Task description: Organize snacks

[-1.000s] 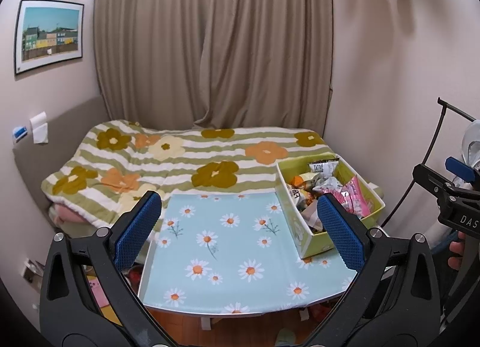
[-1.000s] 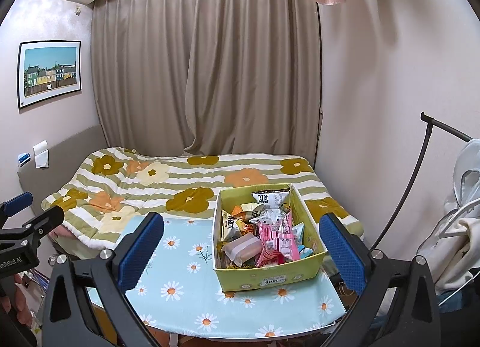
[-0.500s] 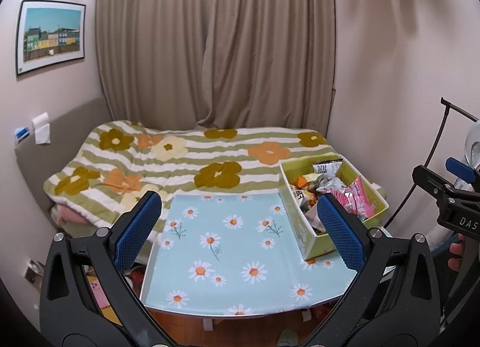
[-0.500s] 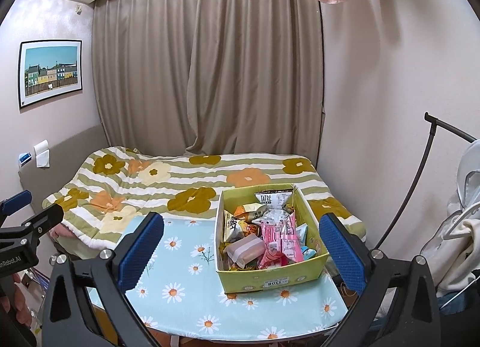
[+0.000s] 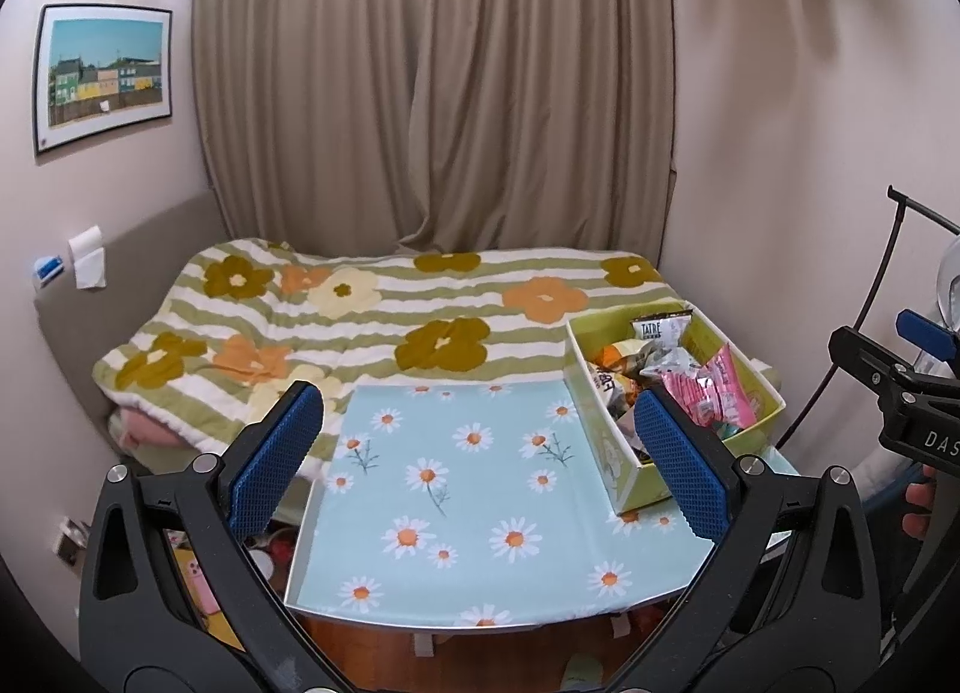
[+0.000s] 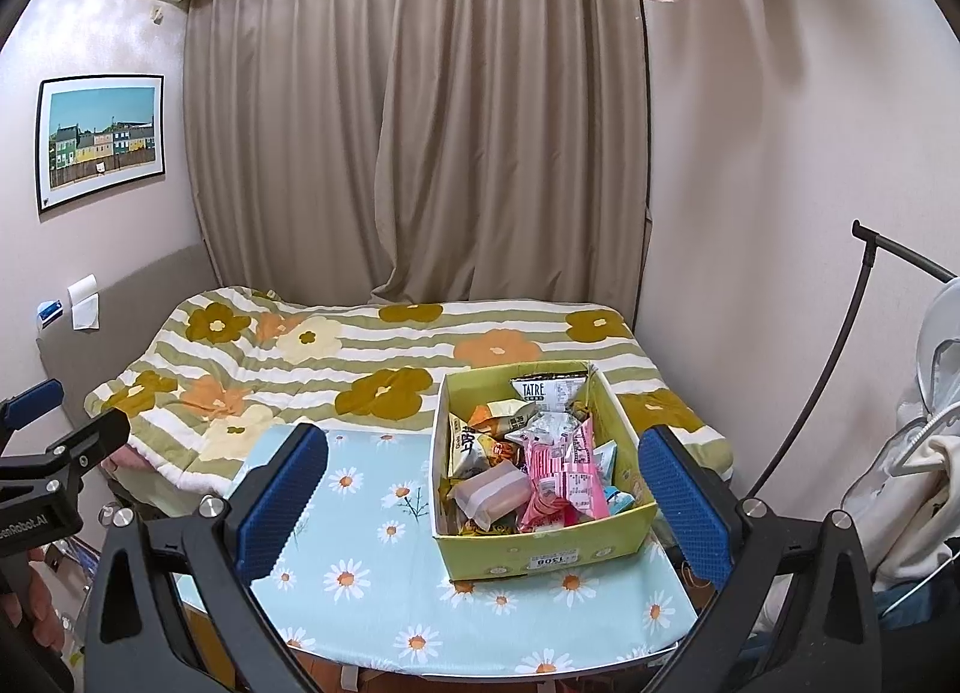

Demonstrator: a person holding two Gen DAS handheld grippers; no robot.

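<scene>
Daisies cover the pale blue cloth on the table (image 5: 456, 489), which stands against the bed's flowered quilt (image 5: 360, 327). Over the table's left half, the left gripper (image 5: 477, 453) hangs with its blue pads spread wide, gripping nothing. Near the right edge sits the yellow-green snack box (image 6: 540, 555), crammed with packets: a brown-wrapped bar (image 6: 492, 492) at the front, pink packets (image 6: 567, 471) beside it, a TATRE bag (image 6: 549, 390) leaning on the far wall. Facing the box, the right gripper (image 6: 480, 489) is likewise wide apart and holds nothing
</scene>
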